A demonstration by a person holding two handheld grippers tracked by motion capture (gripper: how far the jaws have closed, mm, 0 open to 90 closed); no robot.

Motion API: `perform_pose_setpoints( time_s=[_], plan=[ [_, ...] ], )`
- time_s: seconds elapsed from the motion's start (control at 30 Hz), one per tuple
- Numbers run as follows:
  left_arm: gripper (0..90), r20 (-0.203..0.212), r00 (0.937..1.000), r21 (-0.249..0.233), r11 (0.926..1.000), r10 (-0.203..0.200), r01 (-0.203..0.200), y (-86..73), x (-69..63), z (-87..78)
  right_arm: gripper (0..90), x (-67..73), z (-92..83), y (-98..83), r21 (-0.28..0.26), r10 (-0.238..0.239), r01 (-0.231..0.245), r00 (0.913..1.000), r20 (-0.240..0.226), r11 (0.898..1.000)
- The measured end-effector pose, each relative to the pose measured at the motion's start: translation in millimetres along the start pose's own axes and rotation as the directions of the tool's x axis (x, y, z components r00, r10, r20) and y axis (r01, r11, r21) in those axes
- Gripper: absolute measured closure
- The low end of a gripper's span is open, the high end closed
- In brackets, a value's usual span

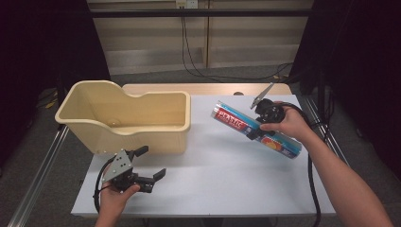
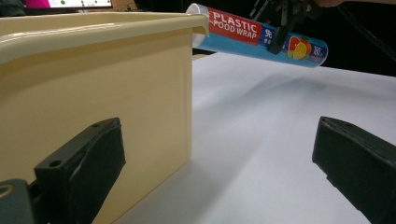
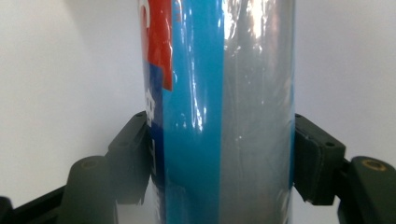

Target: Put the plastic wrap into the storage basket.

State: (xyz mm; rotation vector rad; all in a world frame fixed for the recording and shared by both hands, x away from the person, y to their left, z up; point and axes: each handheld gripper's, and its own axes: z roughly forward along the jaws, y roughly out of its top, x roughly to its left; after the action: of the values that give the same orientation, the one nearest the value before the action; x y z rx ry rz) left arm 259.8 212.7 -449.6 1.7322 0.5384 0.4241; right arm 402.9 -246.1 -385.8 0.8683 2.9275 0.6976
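Item count: one roll of plastic wrap (image 1: 257, 129), one tub (image 1: 124, 118), two claws, one tabletop (image 1: 217, 179).

The roll of plastic wrap is a long, round cylinder in a glossy film sleeve. The sleeve is blue with a red label panel and white lettering; a fruit picture sits near one end. In the right gripper view the roll (image 3: 219, 112) shows a smooth, shiny surface with bright reflections down its length.

The tub is a single cream-coloured plastic container, roughly rectangular, with rounded corners, a rolled rim and one end wall taller than the other. It stands on the left half of the tabletop. Its outer wall (image 2: 93, 93) is plain and matte.

The tabletop is flat and covered in smooth white material.

Right claw (image 1: 257, 127): its pads press on opposite sides of the roll near mid-length, so it holds the roll. The right hand (image 1: 288, 124) wraps the claw body from above, with the forearm coming in from the lower right. The roll is off the tabletop, tilted, with its label end towards the tub and its fruit end lower right. It lies right of the tub and apart from it.

Left claw (image 1: 152, 163): its jaws stand wide apart with nothing between them. It sits low over the tabletop just in front of the tub, pointing along the tub's near wall. The left hand (image 1: 116, 191) grips it from behind.
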Motion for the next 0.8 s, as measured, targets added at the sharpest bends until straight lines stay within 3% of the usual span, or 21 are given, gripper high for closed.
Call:
perform_pose_setpoints(
  time_s=[0.8],
  plan=[
    [2.3,0.007,1.0,-0.021,0.9998,-0.005,0.005,1.2,-0.9,-2.7,31.6,10.2,-52.0,57.0,-0.044,-0.024,0.026,0.9985,0.049,0.999]
  ],
)
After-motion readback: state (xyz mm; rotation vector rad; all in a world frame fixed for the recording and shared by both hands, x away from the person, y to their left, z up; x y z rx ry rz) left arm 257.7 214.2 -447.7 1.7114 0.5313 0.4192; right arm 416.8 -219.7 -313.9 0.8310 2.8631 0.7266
